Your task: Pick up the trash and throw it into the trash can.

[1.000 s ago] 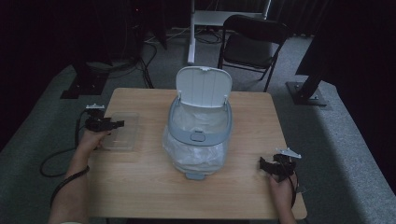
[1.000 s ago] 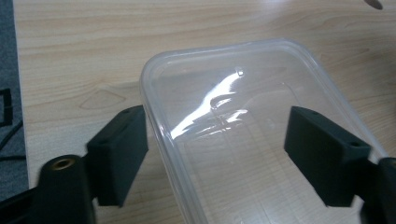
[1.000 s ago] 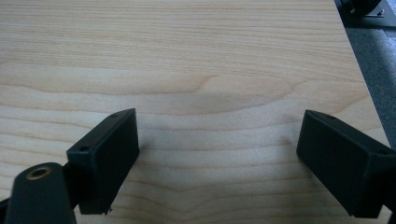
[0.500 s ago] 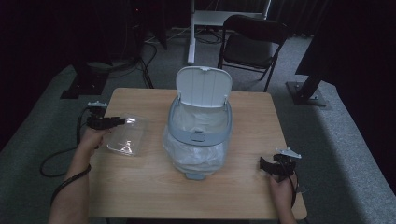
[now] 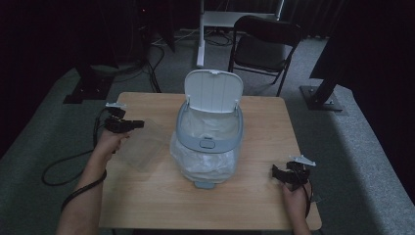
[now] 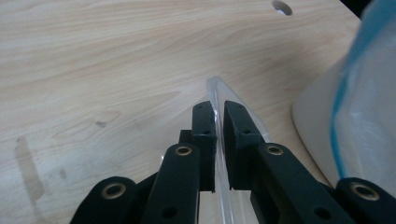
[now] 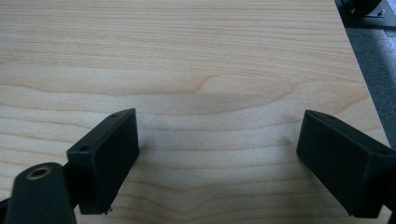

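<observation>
Since 1 s ago the left gripper point(image 5: 138, 124) has lifted the clear plastic lid point(image 5: 141, 144) off the table's left edge & swung it toward the bin; lid now hangs tilted, its far corner near the bag. Left gripper view: jaws pinched tight on the thin clear lid edge point(image 6: 219, 116), light wood table point(image 6: 93, 70) below, bin's pale side w/ blue-trimmed bag at right. Left hand point(image 5: 111, 141) wraps the gripper's rear, cable trailing off the table to the floor.

Trash bin point(image 5: 209, 142) sits mid-table, white flip lid point(image 5: 214, 91) upright at its back, grey rim ring, white bag point(image 5: 203, 164) bulging down its front.

Right gripper point(image 5: 275, 172) unmoved at the table's point(image 5: 156, 196) near-right corner, on the right hand point(image 5: 295, 196); jaws wide apart over bare wood, holding nothing.

Black folding chair point(image 5: 266, 41) behind the table.
</observation>
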`<action>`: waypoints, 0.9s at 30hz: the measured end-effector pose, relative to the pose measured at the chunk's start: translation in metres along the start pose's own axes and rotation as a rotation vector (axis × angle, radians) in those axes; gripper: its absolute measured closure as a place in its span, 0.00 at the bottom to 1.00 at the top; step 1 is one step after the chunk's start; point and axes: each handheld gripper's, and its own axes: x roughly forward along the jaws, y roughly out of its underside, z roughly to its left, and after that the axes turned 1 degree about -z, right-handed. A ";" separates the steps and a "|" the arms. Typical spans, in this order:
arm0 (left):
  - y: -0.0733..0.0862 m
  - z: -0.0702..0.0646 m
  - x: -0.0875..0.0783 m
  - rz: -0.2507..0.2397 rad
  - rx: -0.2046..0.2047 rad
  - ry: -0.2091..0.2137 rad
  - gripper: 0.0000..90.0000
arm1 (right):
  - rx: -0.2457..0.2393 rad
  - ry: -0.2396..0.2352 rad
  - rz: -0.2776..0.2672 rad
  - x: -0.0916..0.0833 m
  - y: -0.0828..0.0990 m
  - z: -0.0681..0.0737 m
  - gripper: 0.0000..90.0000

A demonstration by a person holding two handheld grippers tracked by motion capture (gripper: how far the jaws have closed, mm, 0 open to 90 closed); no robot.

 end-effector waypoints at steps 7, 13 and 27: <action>0.008 -0.010 -0.010 -0.021 0.002 0.014 0.96 | 0.000 0.000 0.000 0.000 0.000 0.000 0.13; 0.015 -0.017 -0.025 -0.067 -0.009 0.030 0.96 | -0.002 -0.002 0.000 0.000 0.000 0.000 0.13; 0.008 -0.042 -0.070 -0.258 -0.007 0.071 0.97 | -0.002 -0.003 0.001 0.000 0.000 0.000 0.13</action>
